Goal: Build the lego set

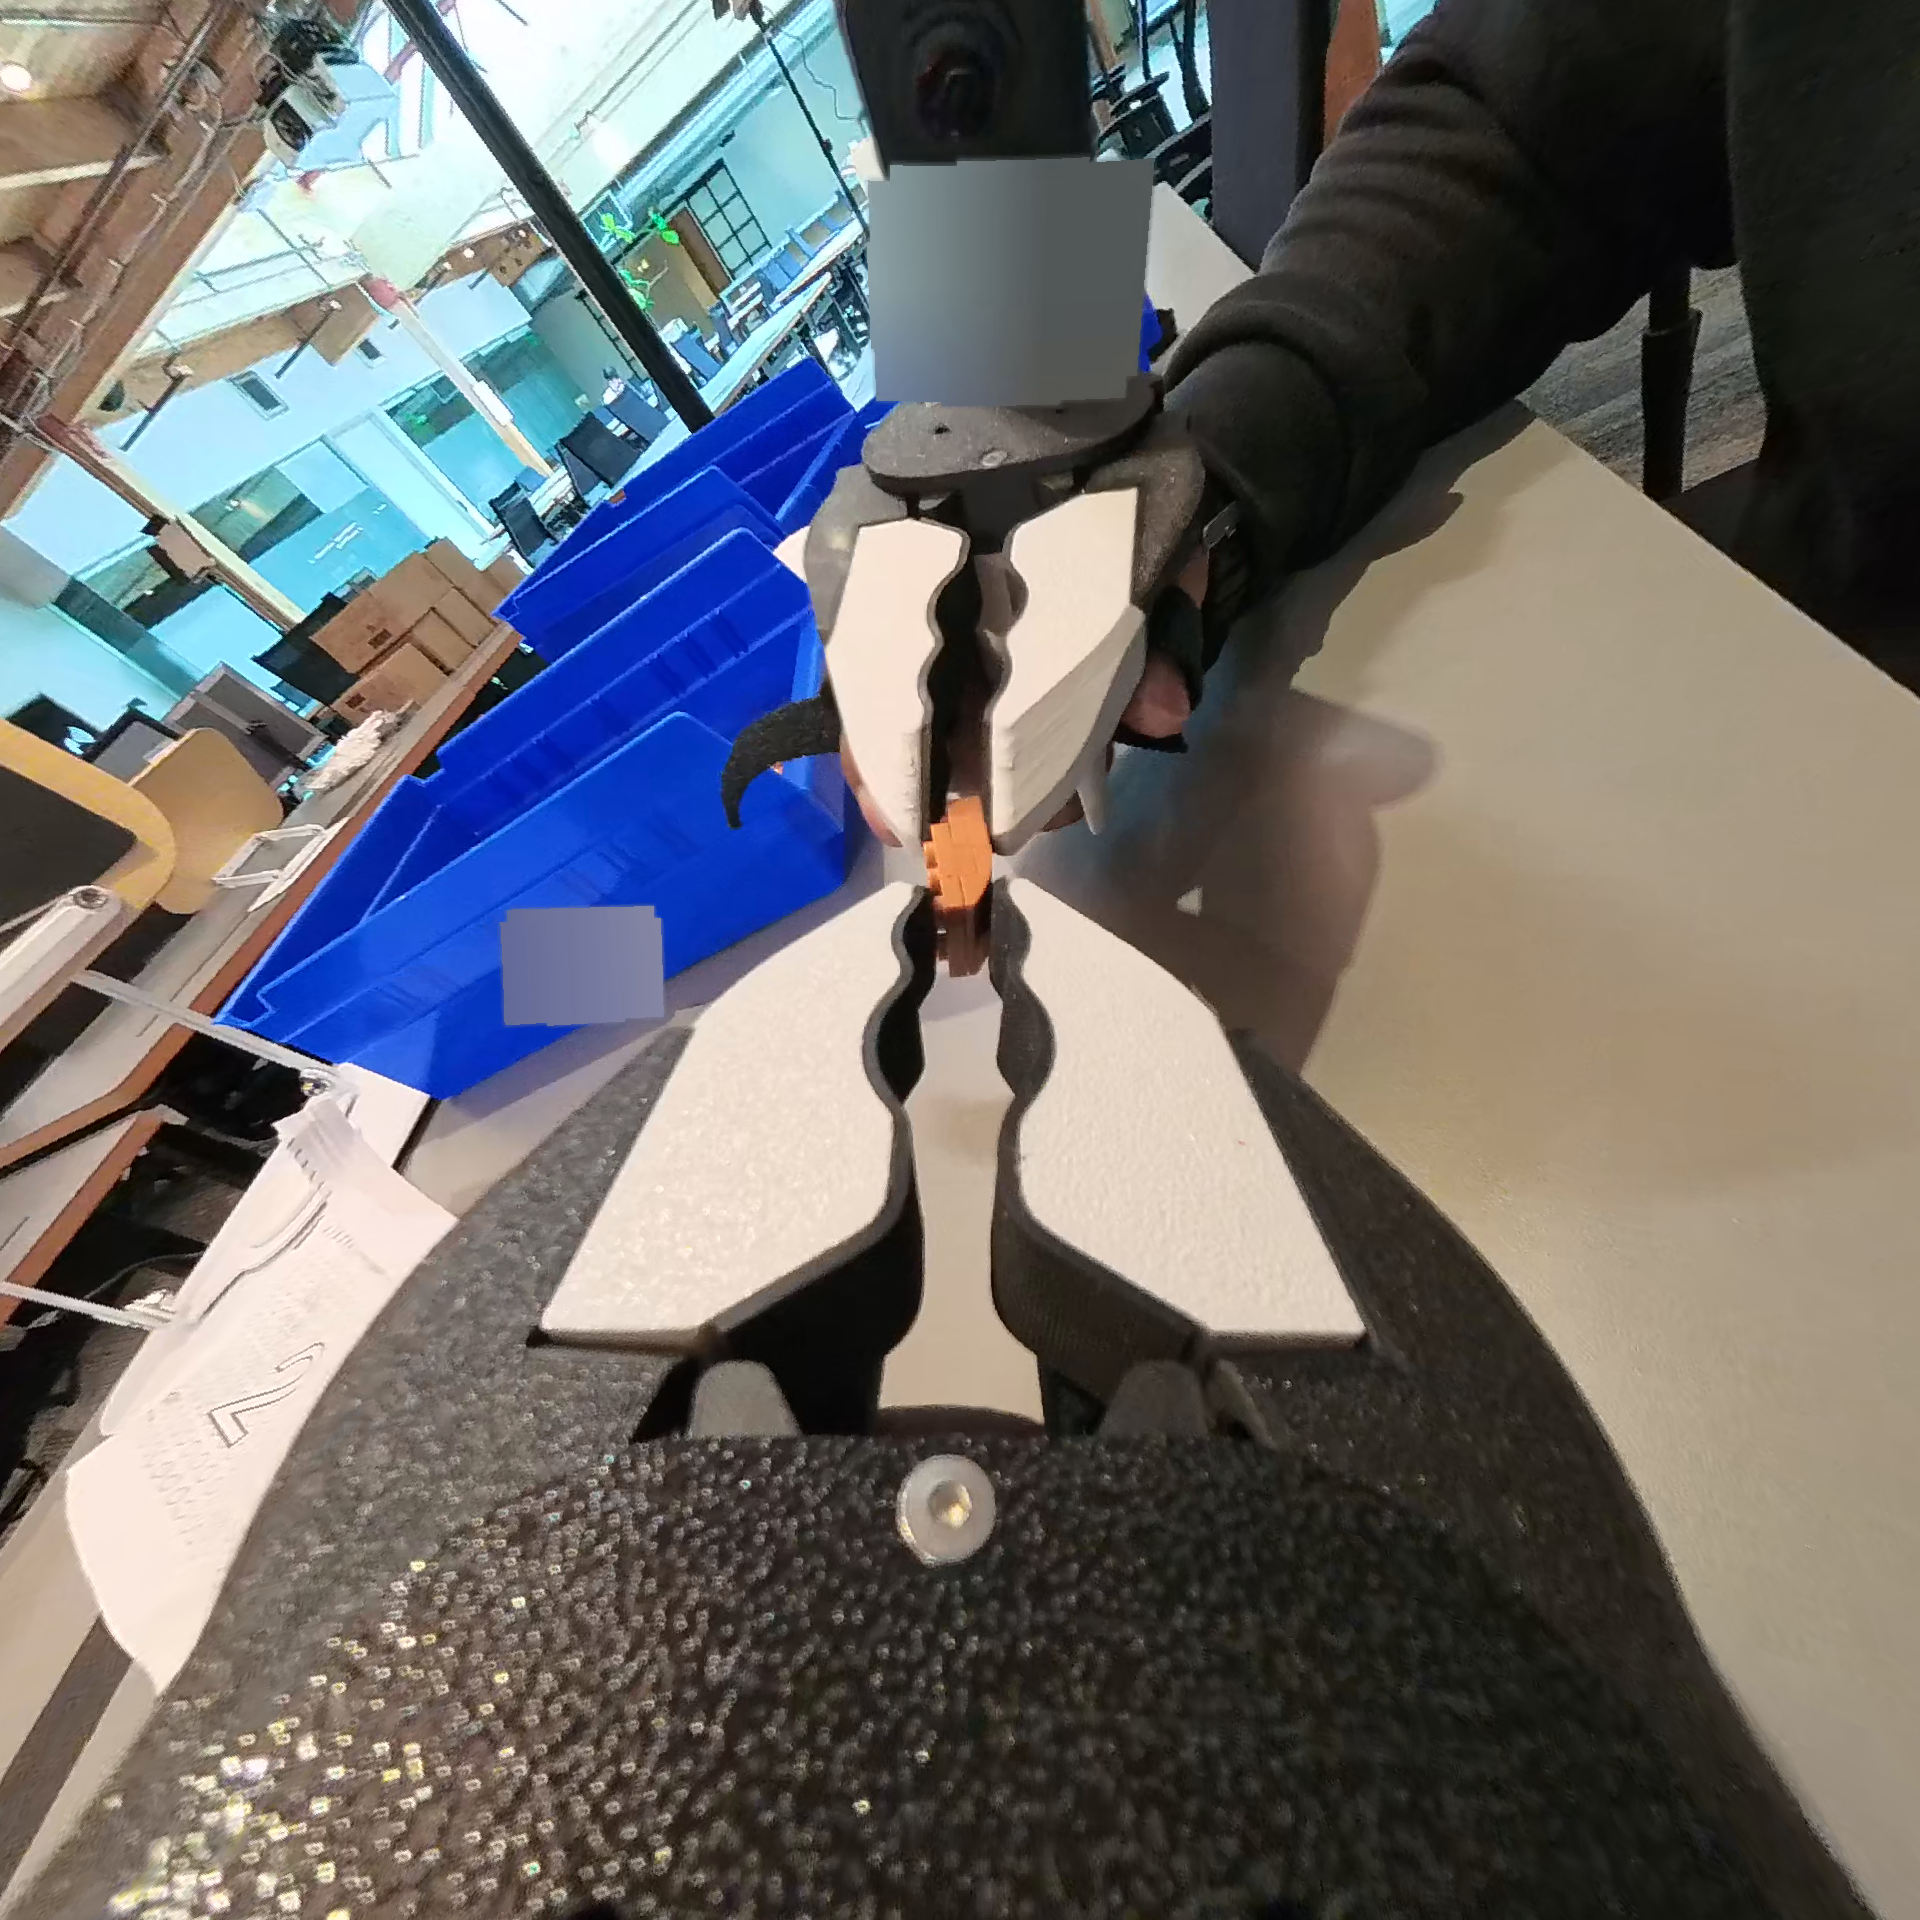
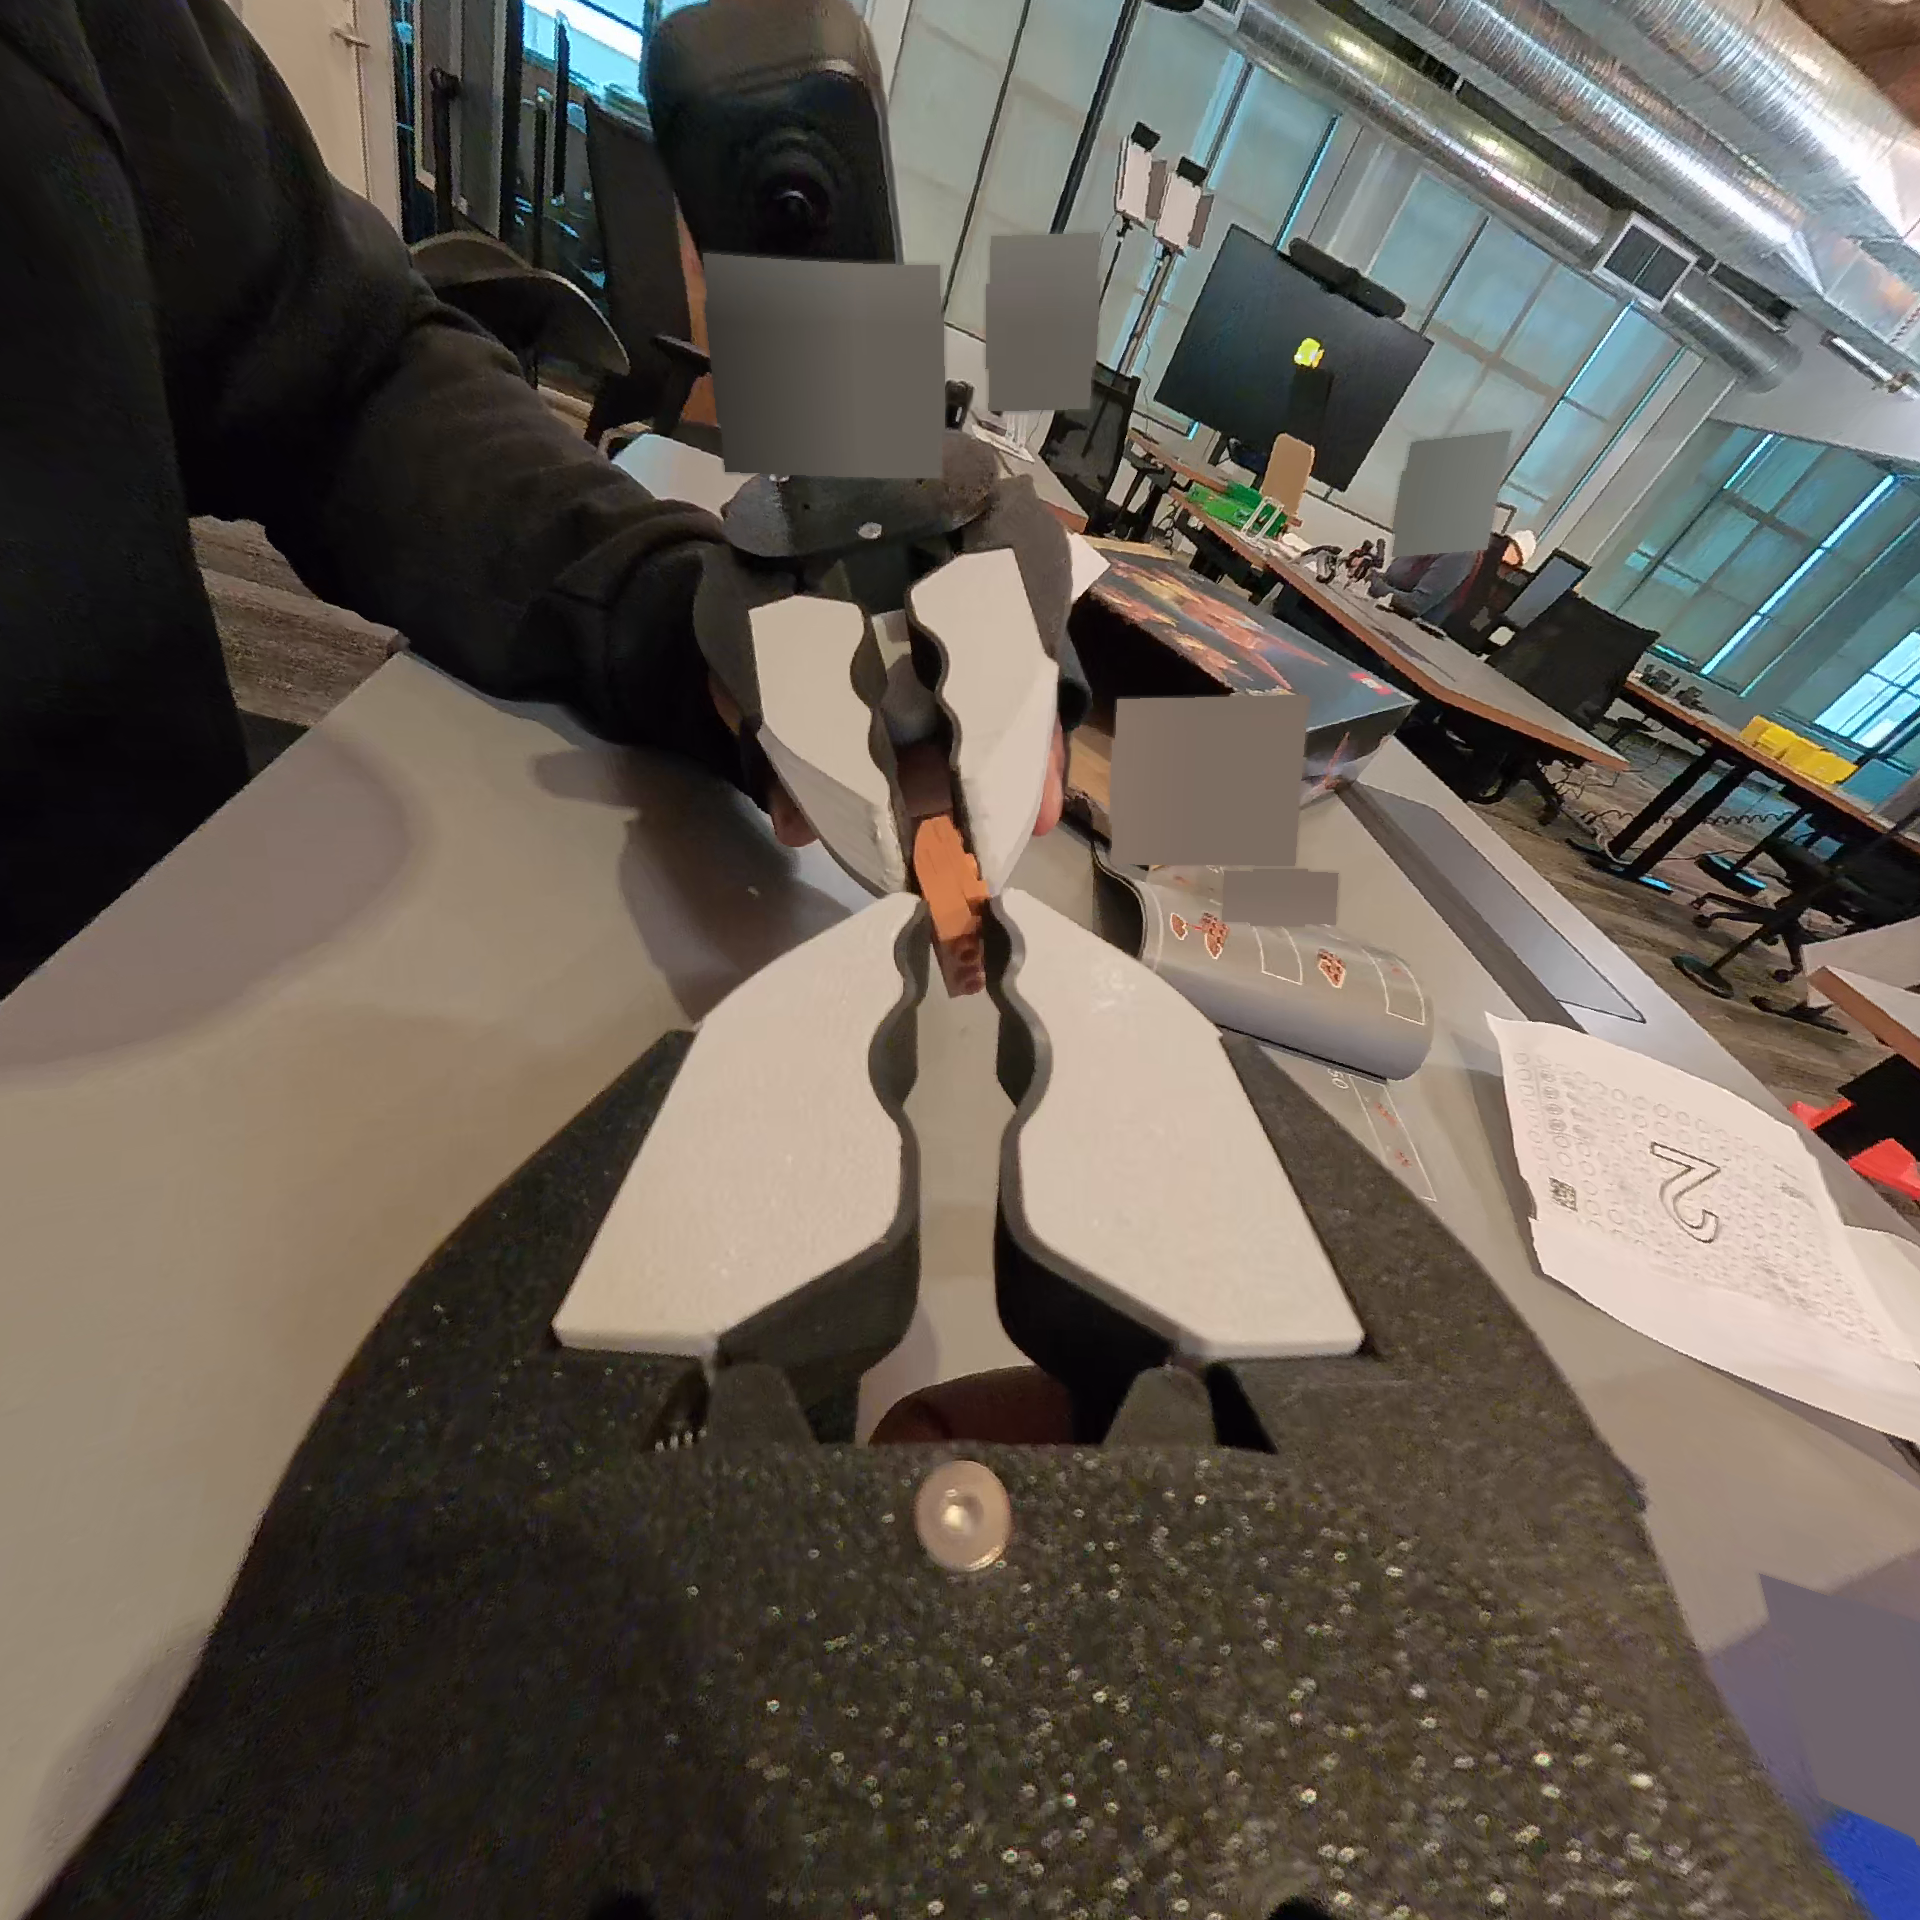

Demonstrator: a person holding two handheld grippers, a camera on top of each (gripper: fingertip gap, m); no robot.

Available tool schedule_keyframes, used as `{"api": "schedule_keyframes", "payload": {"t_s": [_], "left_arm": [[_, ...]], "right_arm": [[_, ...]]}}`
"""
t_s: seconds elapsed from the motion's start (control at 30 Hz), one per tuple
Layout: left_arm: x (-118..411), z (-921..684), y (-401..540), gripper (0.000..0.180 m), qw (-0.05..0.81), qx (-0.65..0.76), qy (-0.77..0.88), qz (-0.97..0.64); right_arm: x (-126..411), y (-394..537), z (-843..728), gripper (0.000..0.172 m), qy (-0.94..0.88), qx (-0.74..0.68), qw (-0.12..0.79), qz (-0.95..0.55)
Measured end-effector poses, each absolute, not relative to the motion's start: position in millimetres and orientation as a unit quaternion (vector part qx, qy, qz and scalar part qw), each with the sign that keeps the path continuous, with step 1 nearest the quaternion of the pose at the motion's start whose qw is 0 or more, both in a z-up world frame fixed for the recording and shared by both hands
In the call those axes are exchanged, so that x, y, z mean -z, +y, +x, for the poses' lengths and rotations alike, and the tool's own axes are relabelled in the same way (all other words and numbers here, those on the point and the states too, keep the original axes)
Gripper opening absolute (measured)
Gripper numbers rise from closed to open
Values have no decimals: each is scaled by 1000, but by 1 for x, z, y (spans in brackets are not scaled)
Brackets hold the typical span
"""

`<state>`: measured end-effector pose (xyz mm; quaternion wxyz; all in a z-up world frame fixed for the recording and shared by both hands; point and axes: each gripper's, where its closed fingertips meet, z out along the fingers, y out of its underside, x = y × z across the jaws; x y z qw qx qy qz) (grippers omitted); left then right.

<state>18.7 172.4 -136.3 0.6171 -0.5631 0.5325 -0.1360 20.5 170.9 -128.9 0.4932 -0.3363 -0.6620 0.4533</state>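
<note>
My two grippers meet tip to tip above the table and share one small orange-brown brick assembly (image 1: pixel 958 883). In the left wrist view, my left gripper (image 1: pixel 951 920) is shut on the darker near end of the assembly. The right gripper (image 1: pixel 961 821) comes in from above, held by a gloved hand, and is shut on the orange end. In the right wrist view, my right gripper (image 2: pixel 954 940) grips the studded end of the assembly (image 2: pixel 951 909). The left gripper (image 2: pixel 940 857) opposite it clamps the far end.
Blue bins (image 1: pixel 582 831) line the left side of the pale table (image 1: pixel 1558 1039), with a printed sheet (image 1: pixel 260 1351) near them. In the right wrist view there is a dark box (image 2: pixel 1299 665), a curled booklet (image 2: pixel 1299 987) and a printed sheet (image 2: pixel 1683 1174). A person's dark sleeve (image 2: pixel 312 416) is at the left. Less than 4 cm separates the two grippers' tips.
</note>
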Motion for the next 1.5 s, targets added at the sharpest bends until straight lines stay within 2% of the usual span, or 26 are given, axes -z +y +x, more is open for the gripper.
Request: {"api": "schedule_keyframes", "payload": {"t_s": [0.13,0.27,0.43,0.6,1.37,1.47,1.5], "left_arm": [[140,17,174,9,606,159,526,-576],[141,20,170,10,596,187,530,-574],[143,23,166,10,586,202,535,-574],[143,26,163,10,585,216,534,-571],[149,22,169,9,566,225,521,-598],[156,18,176,9,551,198,522,-620],[159,17,176,9,542,188,528,-626]], "right_arm": [[135,173,19,11,-677,-424,500,-334],[143,167,19,20,-697,-415,486,-326],[139,164,19,12,-692,-424,490,-318],[138,161,22,11,-691,-441,478,-315],[146,168,17,11,-702,-415,469,-338],[151,175,14,12,-710,-383,480,-346],[153,176,14,18,-716,-365,487,-342]]}}
